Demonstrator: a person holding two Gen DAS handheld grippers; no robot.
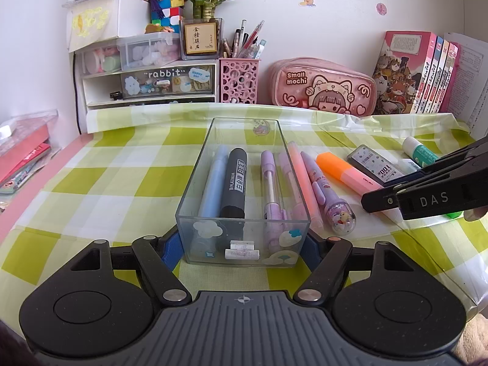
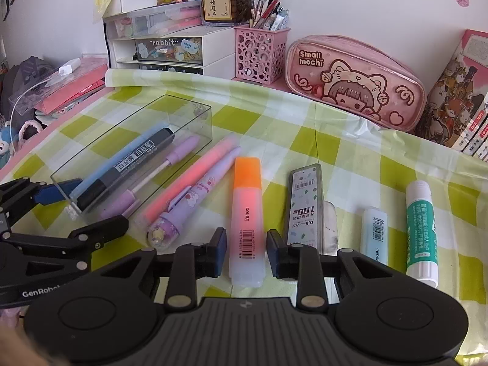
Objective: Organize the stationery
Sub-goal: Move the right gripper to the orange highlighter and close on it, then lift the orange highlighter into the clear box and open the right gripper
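Note:
A clear plastic box [image 1: 244, 235] [image 2: 189, 106] on the green check cloth holds a blue pen [image 1: 213, 180], a black marker [image 1: 234, 183] and a purple pen [image 1: 270, 183]. My left gripper [image 1: 242, 248] is shut on the box's near end. Beside the box lie a pink pen [image 2: 195, 180] and a purple cartoon pen [image 2: 183, 213]. An orange highlighter [image 2: 246, 213] lies between the open fingers of my right gripper [image 2: 246, 253], apart from both pads. To its right lie a lead case [image 2: 305, 204], an eraser [image 2: 374, 231] and a glue stick [image 2: 422, 228].
At the back stand a white drawer unit [image 1: 152, 82], a pink pen cup [image 1: 239, 80], a pink pencil case [image 1: 323, 87] and books [image 1: 418, 73]. Red folders [image 1: 21, 158] lie off the table's left edge.

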